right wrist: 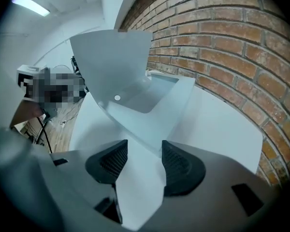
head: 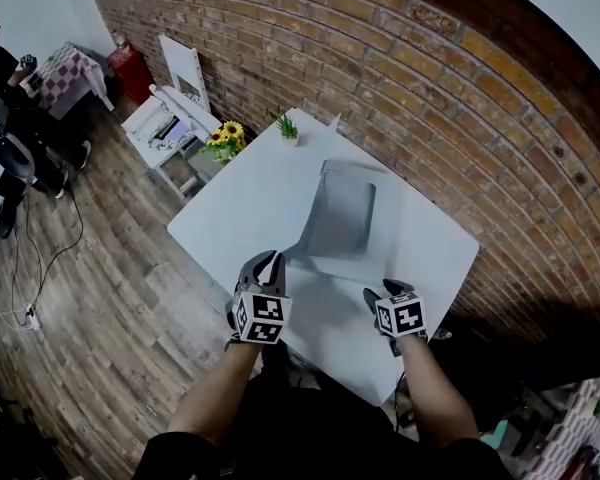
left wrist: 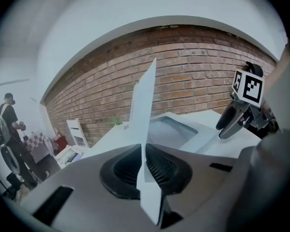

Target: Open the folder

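Note:
A pale grey-blue folder [head: 340, 213] lies on the white table [head: 245, 198] with its cover lifted partway. My left gripper [head: 271, 261] is shut on the cover's near corner. In the left gripper view the cover [left wrist: 145, 100] stands edge-on, pinched between the pads of that gripper [left wrist: 142, 166]. My right gripper [head: 383, 291] sits at the folder's near right edge. It is open [right wrist: 142, 166], and the folder's lower leaf [right wrist: 150, 112] runs between the pads without being pressed. The raised cover [right wrist: 111, 57] shows above it.
A brick wall [head: 410, 88] runs close behind the table. A small potted plant [head: 287, 126] stands at the table's far corner, with yellow flowers [head: 225, 136] and white furniture [head: 170, 118] beyond on the wooden floor. A person [left wrist: 7, 124] stands far left.

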A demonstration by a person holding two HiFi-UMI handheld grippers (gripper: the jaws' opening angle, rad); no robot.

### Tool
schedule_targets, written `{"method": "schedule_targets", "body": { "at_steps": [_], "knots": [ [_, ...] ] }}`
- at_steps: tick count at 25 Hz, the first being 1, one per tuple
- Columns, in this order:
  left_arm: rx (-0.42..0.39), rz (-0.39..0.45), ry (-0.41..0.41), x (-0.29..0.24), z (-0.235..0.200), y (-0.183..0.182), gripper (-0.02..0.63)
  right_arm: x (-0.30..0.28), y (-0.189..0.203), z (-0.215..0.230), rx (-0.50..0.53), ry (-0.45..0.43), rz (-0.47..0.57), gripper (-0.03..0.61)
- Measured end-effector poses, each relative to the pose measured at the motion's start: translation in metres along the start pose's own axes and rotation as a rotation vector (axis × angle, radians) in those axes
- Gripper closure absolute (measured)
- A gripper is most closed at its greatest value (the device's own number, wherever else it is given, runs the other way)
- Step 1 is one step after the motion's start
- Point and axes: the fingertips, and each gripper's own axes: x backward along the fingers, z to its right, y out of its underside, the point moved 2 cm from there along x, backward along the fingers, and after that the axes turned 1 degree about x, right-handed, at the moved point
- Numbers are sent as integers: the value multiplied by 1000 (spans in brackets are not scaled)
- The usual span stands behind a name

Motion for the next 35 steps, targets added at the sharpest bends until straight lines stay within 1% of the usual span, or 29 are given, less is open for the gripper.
{"method": "schedule_targets", "body": {
  "at_steps": [2,4,6,8,10,12,15,17,18,22,25,27,29,32,34,35],
  "knots": [
    [8,2,28,-2,-11,4,575,1,1,-3,10,58,-13,336],
    [8,7,51,-4,-23,7,575,3,-6,-8,35,107,7,328],
    [2,8,72,-8,-35,7,575,4,-24,-21,53,109,63,321],
    [-16,7,96,-12,-42,7,575,5,-51,-41,29,46,154,316],
    [-44,4,126,-15,-44,8,575,9,-81,-67,-21,-59,252,311],
    [-87,-1,157,-16,-42,9,575,15,-107,-92,-73,-168,326,307],
    [-173,3,197,-18,-36,9,575,22,-132,-114,-185,-323,401,295],
    [-223,7,213,-19,-31,8,575,26,-141,-120,-255,-393,432,291],
    [-240,8,216,-20,-28,8,575,27,-142,-121,-274,-413,439,291],
    [-269,3,219,-21,-25,4,575,31,-143,-119,-288,-433,447,291],
    [-311,3,222,-19,-21,-1,574,32,-142,-116,-260,-424,440,291],
    [-367,14,228,-15,-14,-6,572,32,-141,-116,-240,-425,434,292],
    [-442,38,237,-9,-3,-13,562,33,-141,-115,-225,-431,430,293],
    [-556,86,265,-1,16,-28,489,34,-142,-116,-214,-447,432,293],
    [-604,100,272,-2,24,-37,476,35,-144,-113,-214,-451,436,295],
    [-613,98,270,-4,27,-41,476,35,-143,-112,-210,-450,435,295]
  ]
}}
